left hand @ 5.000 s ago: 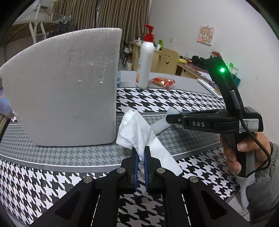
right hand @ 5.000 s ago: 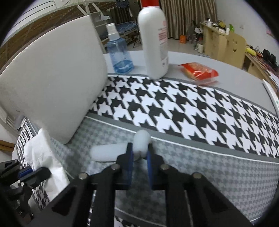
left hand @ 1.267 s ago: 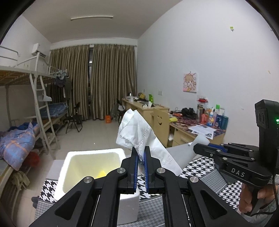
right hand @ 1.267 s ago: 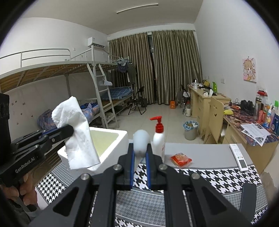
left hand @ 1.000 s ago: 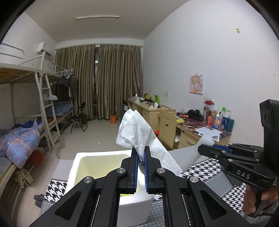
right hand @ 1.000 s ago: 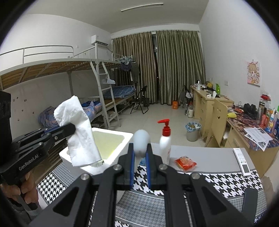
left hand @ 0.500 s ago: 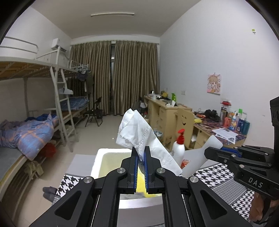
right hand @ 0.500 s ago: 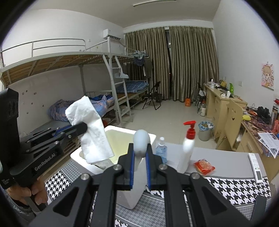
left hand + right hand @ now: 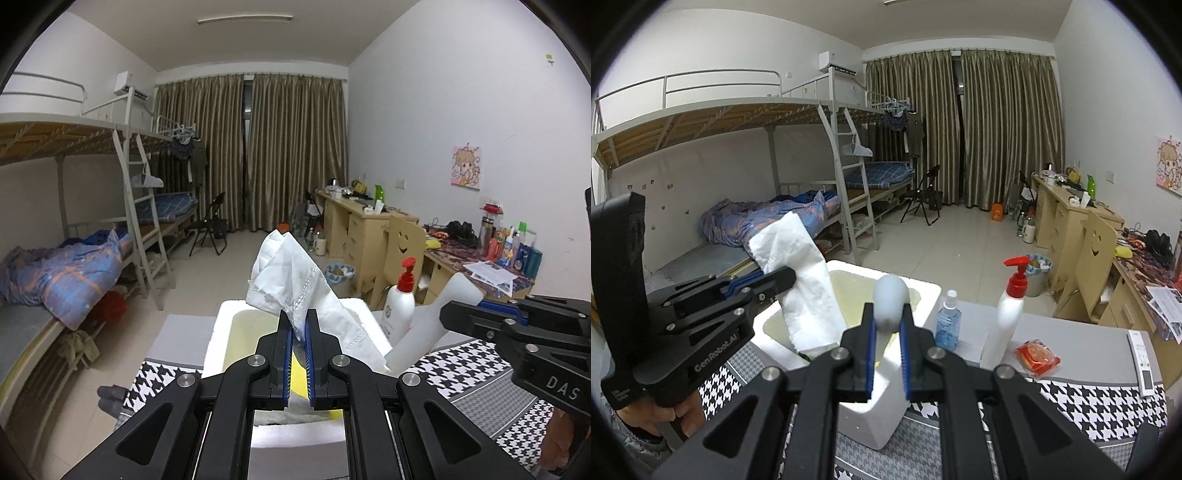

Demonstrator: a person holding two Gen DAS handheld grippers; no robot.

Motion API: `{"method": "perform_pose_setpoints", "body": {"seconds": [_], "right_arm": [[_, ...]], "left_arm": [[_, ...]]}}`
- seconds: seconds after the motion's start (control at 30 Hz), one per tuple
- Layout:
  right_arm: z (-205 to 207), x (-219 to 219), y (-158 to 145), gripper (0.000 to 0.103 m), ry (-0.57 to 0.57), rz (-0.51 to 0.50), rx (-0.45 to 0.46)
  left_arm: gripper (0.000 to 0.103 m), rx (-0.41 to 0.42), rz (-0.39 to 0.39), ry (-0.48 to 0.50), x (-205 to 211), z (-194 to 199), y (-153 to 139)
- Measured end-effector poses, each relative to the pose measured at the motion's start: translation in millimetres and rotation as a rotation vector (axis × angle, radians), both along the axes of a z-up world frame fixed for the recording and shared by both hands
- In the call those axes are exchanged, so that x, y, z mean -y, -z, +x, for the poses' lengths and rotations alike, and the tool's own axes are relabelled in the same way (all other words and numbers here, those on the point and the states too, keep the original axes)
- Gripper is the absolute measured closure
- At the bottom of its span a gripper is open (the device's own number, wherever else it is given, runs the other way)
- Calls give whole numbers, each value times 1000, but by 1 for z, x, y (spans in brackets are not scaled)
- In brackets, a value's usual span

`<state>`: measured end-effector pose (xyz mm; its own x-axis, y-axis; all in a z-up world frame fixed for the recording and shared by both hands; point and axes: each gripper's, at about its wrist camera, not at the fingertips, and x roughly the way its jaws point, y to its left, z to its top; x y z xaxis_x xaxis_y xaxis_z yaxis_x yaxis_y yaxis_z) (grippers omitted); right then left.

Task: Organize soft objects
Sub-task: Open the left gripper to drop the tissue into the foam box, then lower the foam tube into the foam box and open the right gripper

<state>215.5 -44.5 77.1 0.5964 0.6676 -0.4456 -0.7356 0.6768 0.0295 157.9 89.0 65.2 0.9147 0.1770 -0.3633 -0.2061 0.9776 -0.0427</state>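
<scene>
Since half a second ago both of my grippers have edged closer over the white foam box (image 9: 223,325), which now fills more of the space beneath them; five seconds back both grippers were still down at the tabletop.

Left wrist view: my left gripper (image 9: 299,334) has its jaws clenched on a crumpled white tissue (image 9: 295,284), which stands up out of the blue pads and drapes to the right, above the box's open, yellowish inside. Something yellow shows low in the box, between my fingers; I cannot tell what it is. My right gripper (image 9: 448,314) reaches in from the right, grasping a pale foam piece (image 9: 439,325) whose lower end hangs just beside the box's right rim. A white pump bottle (image 9: 400,306) with a red top stands behind them on the houndstooth tabletop (image 9: 469,365).

Right wrist view: my right gripper (image 9: 886,325) has its jaws closed on the pale foam piece (image 9: 890,299), its rounded end poking up over the near corner of the foam box (image 9: 923,295). My left gripper (image 9: 788,277), held in a hand (image 9: 683,415) at lower left, carries the tissue (image 9: 803,280) over the box's left side, the lower edge dipping inside the rim. A blue spray bottle (image 9: 947,325), the pump bottle (image 9: 1010,314) and a red snack packet (image 9: 1036,356) sit to the right of the box.
</scene>
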Motion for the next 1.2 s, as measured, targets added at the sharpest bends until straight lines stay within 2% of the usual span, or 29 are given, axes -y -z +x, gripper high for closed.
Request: {"method": "perform_pose_setpoints", "body": {"seconds": [0.1, 0.13, 0.2, 0.23, 0.27, 0.4, 0.47, 0.67, 0.97, 1.2], "right_arm": [[1, -3, 0, 88, -2, -5, -1], [1, -5, 0, 88, -2, -9, -1], [3, -7, 1, 88, -2, -13, -1], [3, -10, 0, 88, -2, -15, -1], [3, -11, 0, 88, -3, -17, 1], [1, -14, 0, 88, -6, -21, 1], [-1, -15, -1, 88, -9, -23, 4], [-7, -18, -3, 88, -24, -24, 12], [-10, -28, -7, 88, -44, -27, 22], [-10, -37, -7, 88, -59, -25, 24]], "left_arm": [[95, -19, -2, 1, -6, 6, 5], [91, -30, -1, 4, -8, 8, 7], [69, -46, 2, -4, -10, 11, 11], [47, -47, 1, -7, -12, 10, 13], [32, -41, -3, -10, -14, 9, 14], [27, -22, 3, -30, -19, 1, 15], [17, -14, -1, -38, -21, -3, 13], [6, 29, 6, -64, -24, -17, 5], [1, 57, 16, -92, -34, -35, -1], [1, 67, 28, -123, -41, -47, -2]]}}
